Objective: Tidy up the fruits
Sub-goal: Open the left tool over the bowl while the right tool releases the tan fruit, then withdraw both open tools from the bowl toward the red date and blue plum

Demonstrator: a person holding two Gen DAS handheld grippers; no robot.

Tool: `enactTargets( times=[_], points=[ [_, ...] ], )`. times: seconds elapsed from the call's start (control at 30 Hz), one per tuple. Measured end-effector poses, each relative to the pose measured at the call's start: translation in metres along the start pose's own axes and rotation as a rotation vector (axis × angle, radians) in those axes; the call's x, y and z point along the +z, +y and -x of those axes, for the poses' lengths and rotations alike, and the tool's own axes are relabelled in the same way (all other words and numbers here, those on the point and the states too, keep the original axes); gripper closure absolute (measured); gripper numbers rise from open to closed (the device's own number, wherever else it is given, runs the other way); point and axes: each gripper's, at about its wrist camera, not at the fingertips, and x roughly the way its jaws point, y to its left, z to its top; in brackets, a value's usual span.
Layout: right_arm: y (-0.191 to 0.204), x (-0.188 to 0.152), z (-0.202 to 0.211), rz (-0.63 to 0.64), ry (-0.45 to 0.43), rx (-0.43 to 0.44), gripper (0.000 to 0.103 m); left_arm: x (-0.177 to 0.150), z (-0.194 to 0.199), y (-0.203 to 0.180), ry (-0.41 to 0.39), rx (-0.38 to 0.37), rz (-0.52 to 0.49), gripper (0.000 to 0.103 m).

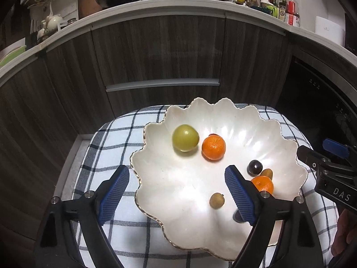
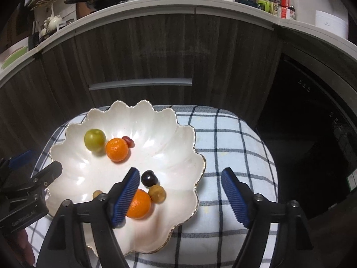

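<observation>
Both grippers hover spread and empty over the fruit dish.

Nearest the right gripper, an orange lies by the dish's right rim, touching that gripper's left finger, with a brown fruit and a dark plum just beyond. The left gripper frames a small brown fruit near the front rim. Farther in sit a second orange and a green fruit. The right hand seems nearer the rim cluster.

A white scalloped, gold-rimmed bowl holds a green fruit touching a mandarin, a second mandarin beside a dark plum, and small brownish fruits, perhaps longans.
</observation>
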Motion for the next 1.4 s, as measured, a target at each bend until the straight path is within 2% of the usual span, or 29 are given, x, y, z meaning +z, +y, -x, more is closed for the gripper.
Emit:
enactTargets(
  times=[0.8, 1.07, 1.4],
  points=[
    [-0.002, -0.011, 0.050, -0.024, -0.053, -0.003, 0.022, -0.010, 0.051, -0.001, -0.044, -0.025, -0.009, 0.010],
    [-0.002, -0.023, 0.064, -0.036, -0.059, -0.008, 0.022, -0.025, 0.066, -0.001, -0.046, -0.037, -0.026, 0.010],
    [0.005, -0.054, 0.076, -0.041, -0.041, -0.015, 0.022, -0.051, 0.075, 0.003, -0.033, -0.042, -0.043, 0.010]
  ],
)
